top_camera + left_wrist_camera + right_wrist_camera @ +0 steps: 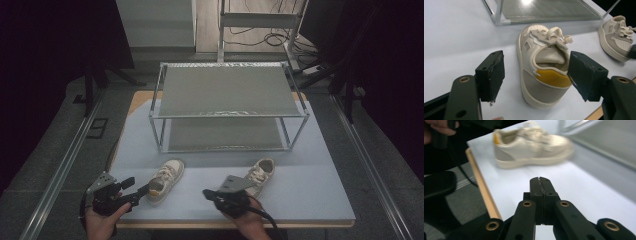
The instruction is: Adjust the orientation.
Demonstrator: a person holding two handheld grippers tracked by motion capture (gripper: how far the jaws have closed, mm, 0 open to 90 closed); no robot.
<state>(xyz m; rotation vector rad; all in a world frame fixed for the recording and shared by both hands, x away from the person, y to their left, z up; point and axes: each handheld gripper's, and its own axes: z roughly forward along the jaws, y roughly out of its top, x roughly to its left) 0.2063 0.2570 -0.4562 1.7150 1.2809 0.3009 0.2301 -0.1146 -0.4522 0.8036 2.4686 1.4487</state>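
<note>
We've got the left gripper [536,75] spread wide around the heel of the left sneaker [544,62] on the table near the shoe rack [227,107], right gripper [541,185] clamped empty, and a shallow bite could let that heel slip.

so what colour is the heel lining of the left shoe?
Yellow, on the left shoe; clearest in the left gripper view.
</note>
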